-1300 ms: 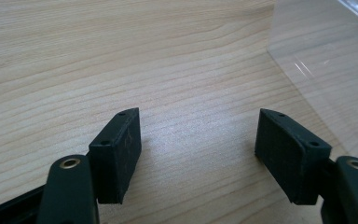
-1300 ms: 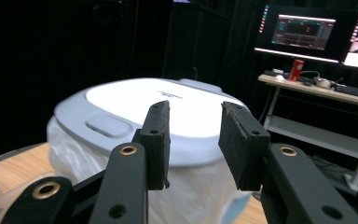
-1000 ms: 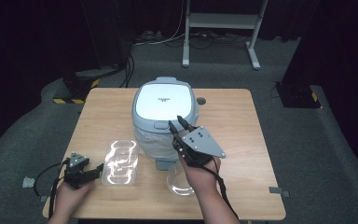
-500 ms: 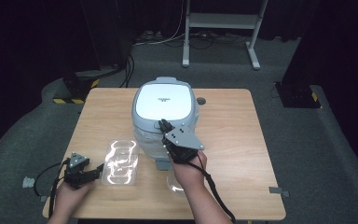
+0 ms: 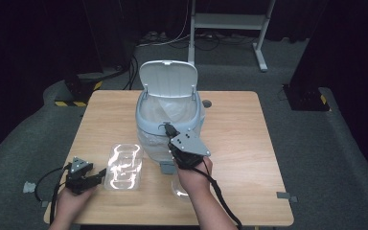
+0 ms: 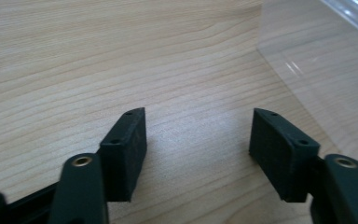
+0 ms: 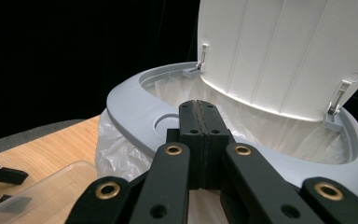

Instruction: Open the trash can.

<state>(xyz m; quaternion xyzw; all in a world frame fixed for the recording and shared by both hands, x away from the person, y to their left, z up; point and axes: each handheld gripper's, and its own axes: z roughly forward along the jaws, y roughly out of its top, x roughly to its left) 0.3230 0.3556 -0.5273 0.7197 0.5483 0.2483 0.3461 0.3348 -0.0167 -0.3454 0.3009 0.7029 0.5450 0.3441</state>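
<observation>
One rectangular light-wood table (image 5: 249, 143) carries every item. At its middle stands one pale grey plastic waste bin (image 5: 146, 120), the landmark for all positions below. The bin has an oval rim, one round push button on the near rim and one white hinged lid (image 5: 168, 79) standing upright at the far side; a translucent white liner bag (image 5: 170, 109) fills the opening and bulges below the rim.

One clear plastic tray (image 5: 122, 167), rectangular with moulded compartments, lies flat just left of the bin's near side. One small clear plastic cup (image 5: 178, 188) sits in front of the bin, partly hidden by the right hand.

Two grippers are present. The right gripper (image 5: 173, 143) rests at the bin's near rim beside the button; its black pads are pressed together with nothing between them. The left gripper (image 5: 98, 178) lies low, left of the tray; its jaws stand wide, have just been closing slightly, and span bare wood.
</observation>
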